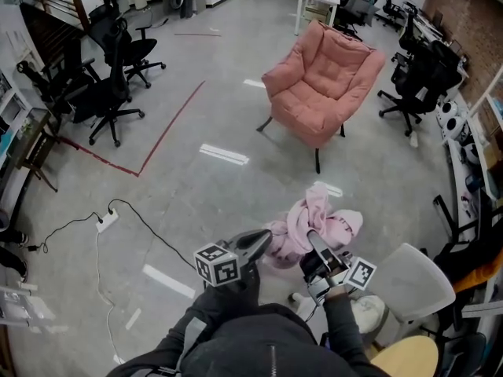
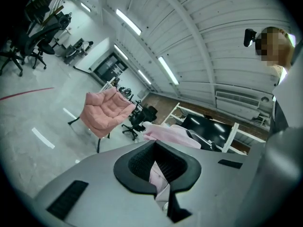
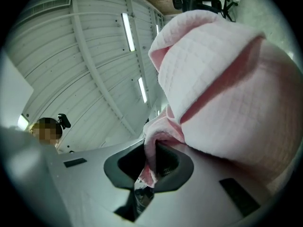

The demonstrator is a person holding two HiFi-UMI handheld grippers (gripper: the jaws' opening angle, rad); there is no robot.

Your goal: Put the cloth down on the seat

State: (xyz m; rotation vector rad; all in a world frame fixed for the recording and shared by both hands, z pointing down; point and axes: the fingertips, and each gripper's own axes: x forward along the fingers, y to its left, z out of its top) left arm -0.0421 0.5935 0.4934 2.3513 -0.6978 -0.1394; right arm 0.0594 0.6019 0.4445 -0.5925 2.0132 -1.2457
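Left gripper (image 1: 264,240) is clamped on the pink cloth (image 1: 316,220): its own view shows a thin fold of fabric pinched in the throat of the jaws, with more of the bundle lying past the tips. Right gripper (image 1: 313,237) is clenched on the same cloth; its view has a fold running down into the closed jaws and the bulk ballooning over the upper right. You're holding the cloth up in front of you over the grey floor (image 1: 196,187), resting on nothing. It's bunched, not spread. Long axis runs roughly side to side in the head view, from your left gripper across to a lobe beyond your right gripper. A shorter peak sticks out away from you, toward the pink armchair (image 1: 322,81). Armchair stands well apart from the cloth with floor between, backrest at the far right, seat (image 1: 308,104) opening toward the lower left of the head view. White chair (image 1: 413,281) sits near your right gripper, at the lower right
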